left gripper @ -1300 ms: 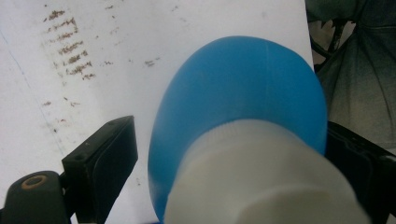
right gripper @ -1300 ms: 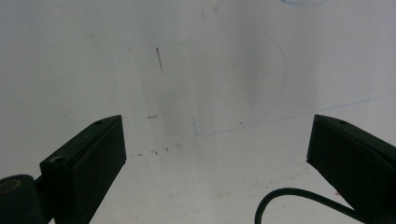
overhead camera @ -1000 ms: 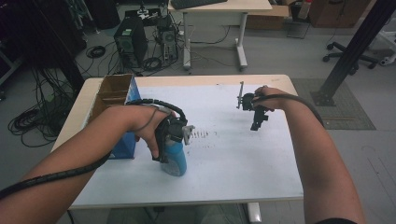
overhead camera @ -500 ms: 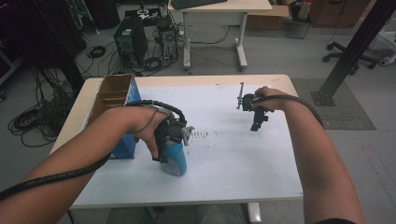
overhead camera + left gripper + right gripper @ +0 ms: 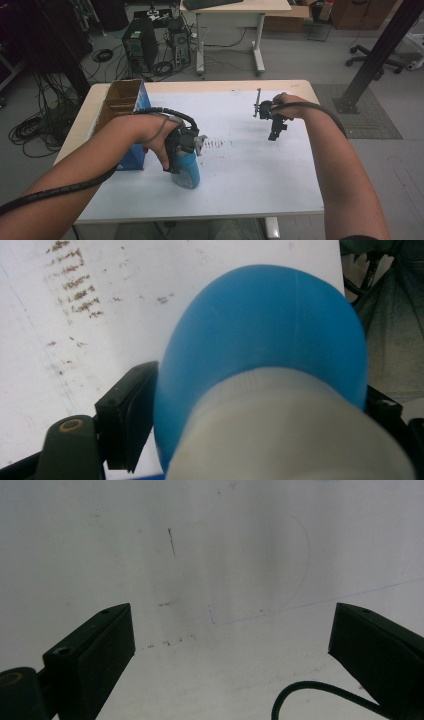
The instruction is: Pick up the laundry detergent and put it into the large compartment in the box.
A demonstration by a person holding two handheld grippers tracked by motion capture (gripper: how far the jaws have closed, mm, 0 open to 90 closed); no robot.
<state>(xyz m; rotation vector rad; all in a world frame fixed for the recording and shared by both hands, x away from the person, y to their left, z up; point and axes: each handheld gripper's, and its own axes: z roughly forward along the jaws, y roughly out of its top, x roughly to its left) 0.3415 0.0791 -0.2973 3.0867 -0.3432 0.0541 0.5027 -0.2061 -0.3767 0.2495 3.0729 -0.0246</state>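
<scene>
At the centre of the high view we see the desk [image 5: 240, 165], its white top marked with dark scuffs, and at its left edge an open cardboard box [image 5: 120, 100] with blue sides. Just right of that box, lower left of centre, a blue bottle [image 5: 187, 170] with a pale label band stands on the desk. The left tongs [image 5: 186, 150] have just been closing around it; in the left gripper view the bottle [image 5: 260, 340] sits between the jaws with the near pad against its side, so we judge the grasp all but made. Lifting and placing it remain to be done. At upper right of centre the right tongs [image 5: 276, 131] hang above bare desk, jaws wide and holding nothing.
</scene>
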